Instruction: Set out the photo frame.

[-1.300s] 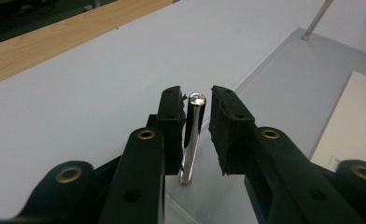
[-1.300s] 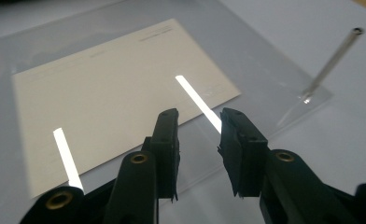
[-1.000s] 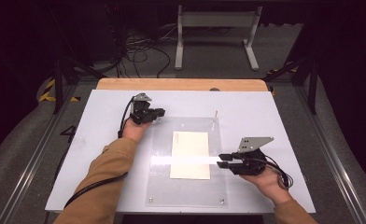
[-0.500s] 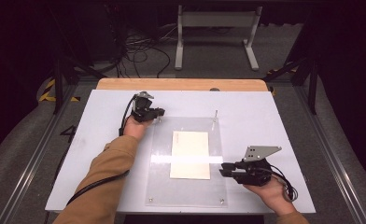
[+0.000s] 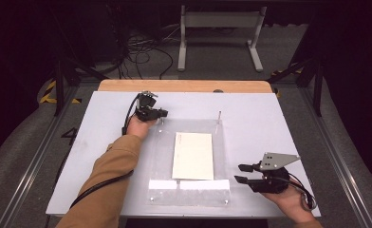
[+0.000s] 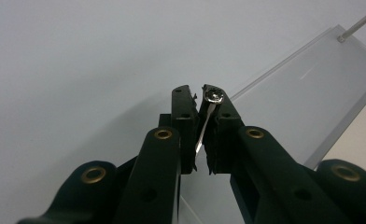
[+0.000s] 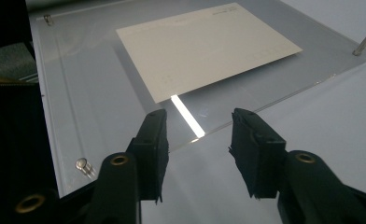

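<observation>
Jaws of our left gripper (image 6: pixel 199 100) clamp a thin metal pin (image 6: pixel 208 112) at the clear plate's (image 5: pixel 162 156) corner. Our right gripper (image 7: pixel 200 135), jaws just opening and empty, hovers beside the plate near the paper sheet (image 7: pixel 204 46).

A cream paper (image 5: pixel 193 155) is lying on a see-through plate (image 5: pixel 158 156), the table (image 5: pixel 260 118) is looking pale grey, and both grippers are showing black with little brass dots
</observation>
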Motion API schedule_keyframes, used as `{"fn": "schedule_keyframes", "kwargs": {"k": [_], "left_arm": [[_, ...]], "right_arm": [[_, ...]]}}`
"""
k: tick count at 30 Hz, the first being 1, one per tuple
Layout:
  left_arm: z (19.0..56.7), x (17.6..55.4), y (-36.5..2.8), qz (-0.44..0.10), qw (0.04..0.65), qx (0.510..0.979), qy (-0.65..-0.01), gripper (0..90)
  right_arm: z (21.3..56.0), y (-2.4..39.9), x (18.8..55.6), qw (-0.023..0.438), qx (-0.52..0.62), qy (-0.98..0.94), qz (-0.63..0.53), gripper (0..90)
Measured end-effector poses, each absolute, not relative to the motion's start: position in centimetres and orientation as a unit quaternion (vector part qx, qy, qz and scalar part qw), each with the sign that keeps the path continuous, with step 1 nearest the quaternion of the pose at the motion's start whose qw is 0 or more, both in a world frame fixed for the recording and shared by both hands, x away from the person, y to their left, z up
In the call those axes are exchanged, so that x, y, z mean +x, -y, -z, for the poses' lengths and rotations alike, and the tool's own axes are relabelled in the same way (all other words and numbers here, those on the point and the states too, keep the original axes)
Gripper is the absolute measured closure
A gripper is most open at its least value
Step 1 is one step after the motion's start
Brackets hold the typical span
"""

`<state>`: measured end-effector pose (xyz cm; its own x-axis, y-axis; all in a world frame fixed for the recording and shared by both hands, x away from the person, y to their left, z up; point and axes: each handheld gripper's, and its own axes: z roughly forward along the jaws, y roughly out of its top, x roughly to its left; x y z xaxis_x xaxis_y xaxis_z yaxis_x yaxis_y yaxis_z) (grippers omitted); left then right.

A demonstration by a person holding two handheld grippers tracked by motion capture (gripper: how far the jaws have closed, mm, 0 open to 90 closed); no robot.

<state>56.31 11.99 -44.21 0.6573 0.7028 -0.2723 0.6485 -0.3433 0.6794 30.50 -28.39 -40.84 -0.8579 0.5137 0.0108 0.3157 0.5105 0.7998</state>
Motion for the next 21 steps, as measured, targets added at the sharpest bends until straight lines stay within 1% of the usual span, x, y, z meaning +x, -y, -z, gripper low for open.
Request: {"fn": "schedule_keyframes", "kwargs": {"k": [1, 2, 3, 7, 8, 10, 11, 12, 13, 15, 21], "left_arm": [[44.1, 56.3, -12.0, -0.033, 0.393, 0.82, -0.414, 83.7], [44.1, 56.3, -12.0, -0.033, 0.393, 0.82, -0.414, 83.7], [44.2, 56.4, -11.9, -0.031, 0.395, 0.82, -0.414, 83.7], [44.2, 56.4, -11.9, -0.028, 0.397, 0.817, -0.417, 83.7], [44.2, 56.5, -11.9, -0.028, 0.392, 0.82, -0.416, 83.7], [44.1, 56.6, -11.9, -0.027, 0.389, 0.82, -0.419, 83.8], [44.1, 56.6, -11.9, -0.027, 0.389, 0.82, -0.419, 83.8], [44.1, 56.6, -11.8, -0.028, 0.386, 0.82, -0.421, 83.8], [44.1, 56.6, -11.8, -0.027, 0.386, 0.82, -0.422, 83.8], [44.1, 56.6, -11.8, -0.025, 0.389, 0.816, -0.426, 83.7], [44.1, 56.6, -11.7, -0.024, 0.385, 0.817, -0.427, 83.8]], "right_arm": [[40.8, 28.4, 30.3, 0.118, 0.236, -0.863, -0.431, 52.2], [40.8, 28.4, 30.3, 0.118, 0.236, -0.863, -0.431, 52.2], [40.8, 28.3, 30.0, 0.119, 0.225, -0.865, -0.432, 48.9], [40.4, 27.8, 28.9, 0.119, 0.186, -0.871, -0.439, 30.7], [40.2, 27.6, 28.4, 0.123, 0.174, -0.87, -0.446, 25.0], [40.2, 27.2, 28.0, 0.128, 0.162, -0.873, -0.442, 19.6], [40.2, 27.2, 28.0, 0.128, 0.162, -0.873, -0.442, 19.6], [40.3, 27.0, 27.7, 0.131, 0.157, -0.876, -0.436, 17.4], [40.5, 26.3, 27.2, 0.14, 0.146, -0.885, -0.42, 12.7], [40.6, 25.9, 26.9, 0.149, 0.137, -0.889, -0.41, 9.3], [41.5, 24.8, 26.3, 0.158, 0.116, -0.901, -0.386, 4.6]]}}
